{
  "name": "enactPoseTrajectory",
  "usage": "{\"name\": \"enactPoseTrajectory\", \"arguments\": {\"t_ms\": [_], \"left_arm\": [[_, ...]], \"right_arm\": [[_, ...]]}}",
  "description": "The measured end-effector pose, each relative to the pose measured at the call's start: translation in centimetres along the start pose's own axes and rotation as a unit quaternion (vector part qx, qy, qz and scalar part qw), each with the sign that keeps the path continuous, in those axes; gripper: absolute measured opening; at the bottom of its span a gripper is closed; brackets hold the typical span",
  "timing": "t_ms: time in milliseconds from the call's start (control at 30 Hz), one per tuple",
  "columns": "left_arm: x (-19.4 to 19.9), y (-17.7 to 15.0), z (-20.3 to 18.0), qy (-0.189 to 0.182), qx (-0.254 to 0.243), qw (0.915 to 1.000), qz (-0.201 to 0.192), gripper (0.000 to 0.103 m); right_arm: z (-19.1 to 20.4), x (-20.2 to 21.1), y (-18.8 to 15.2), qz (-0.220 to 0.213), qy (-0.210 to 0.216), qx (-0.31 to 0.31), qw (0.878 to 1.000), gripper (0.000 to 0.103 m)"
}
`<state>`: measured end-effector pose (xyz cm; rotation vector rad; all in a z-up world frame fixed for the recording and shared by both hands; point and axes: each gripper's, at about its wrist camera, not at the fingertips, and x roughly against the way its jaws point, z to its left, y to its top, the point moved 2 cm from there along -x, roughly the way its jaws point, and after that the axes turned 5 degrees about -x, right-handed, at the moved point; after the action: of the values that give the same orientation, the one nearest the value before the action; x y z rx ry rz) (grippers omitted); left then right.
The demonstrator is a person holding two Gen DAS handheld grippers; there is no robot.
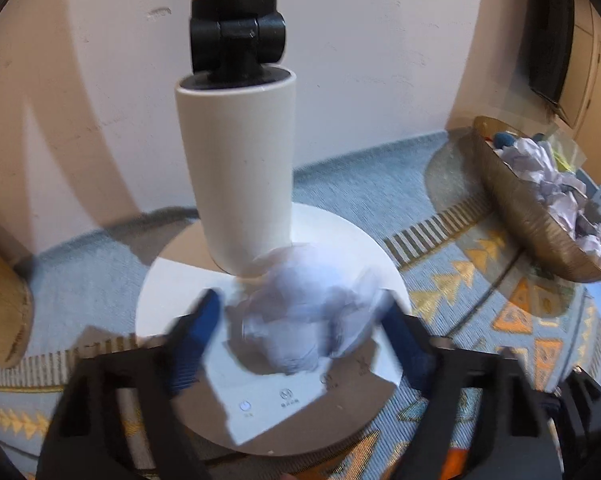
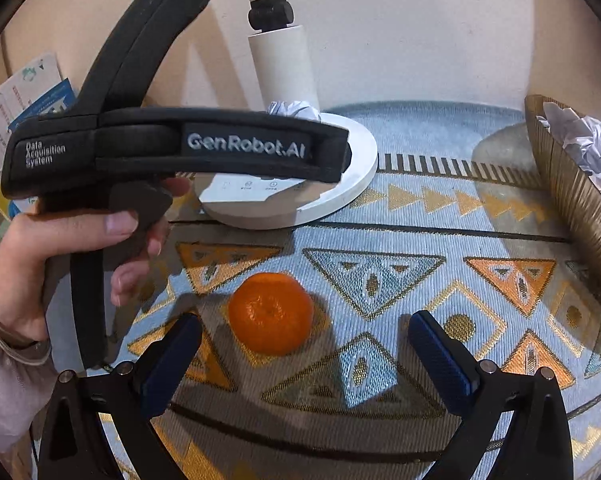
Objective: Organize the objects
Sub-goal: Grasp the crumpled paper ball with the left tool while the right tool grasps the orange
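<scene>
Left gripper (image 1: 300, 332) is spread wide around a crumpled paper ball (image 1: 304, 320) sitting on the round white lamp base (image 1: 168, 280), right at the foot of the white post (image 1: 240, 168). The 2 blue pads (image 1: 198, 332) sit either side of the paper with some gap showing, though that view is blurry so I can't tell if the right pad is touching it. From the right wrist camera you can see the same ball (image 2: 294, 110) tucked against the post (image 2: 282, 68), with the left gripper's black body (image 2: 172, 148) and the hand (image 2: 60, 248) holding it out in front.

Right gripper (image 2: 304, 348) is open too, nothing in it, hovering over the patterned rug (image 2: 380, 272). An orange (image 2: 270, 312) lies on the rug between its fingers, closer to the left one, not touching either.

Off to the right there's a gold ribbed bowl (image 1: 512, 200) full of more crumpled paper (image 1: 540, 168), well apart from the lamp.
</scene>
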<state>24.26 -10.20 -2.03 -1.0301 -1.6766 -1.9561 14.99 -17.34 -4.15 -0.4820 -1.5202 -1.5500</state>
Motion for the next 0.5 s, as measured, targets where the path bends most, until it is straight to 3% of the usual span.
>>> {"name": "enactPoseTrajectory", "arguments": {"t_ms": [100, 133, 167, 200, 233, 500], "left_arm": [[0.1, 0.2, 0.1, -0.016, 0.007, 0.9998, -0.007, 0.048], [0.2, 0.1, 0.2, -0.023, 0.013, 0.9996, -0.011, 0.047], [0.3, 0.0, 0.3, -0.025, 0.018, 0.9994, -0.016, 0.047], [0.4, -0.1, 0.4, -0.025, 0.019, 0.9993, -0.020, 0.046], [0.4, -0.2, 0.3, -0.023, 0.019, 0.9993, -0.022, 0.046], [1.5, -0.6, 0.0, -0.017, 0.025, 0.9992, -0.025, 0.046]], "right_arm": [[0.7, -0.2, -0.1, 0.004, -0.025, 0.014, 1.000, 0.103], [1.1, -0.4, -0.3, 0.002, -0.043, 0.019, 0.999, 0.094], [1.3, -0.3, -0.2, -0.004, -0.062, 0.022, 0.998, 0.076], [1.6, -0.1, -0.3, -0.011, -0.059, 0.027, 0.998, 0.066], [1.9, 0.1, -0.3, -0.016, -0.036, 0.031, 0.999, 0.038], [0.3, 0.0, 0.2, -0.019, -0.002, 0.000, 1.000, 0.035]]}}
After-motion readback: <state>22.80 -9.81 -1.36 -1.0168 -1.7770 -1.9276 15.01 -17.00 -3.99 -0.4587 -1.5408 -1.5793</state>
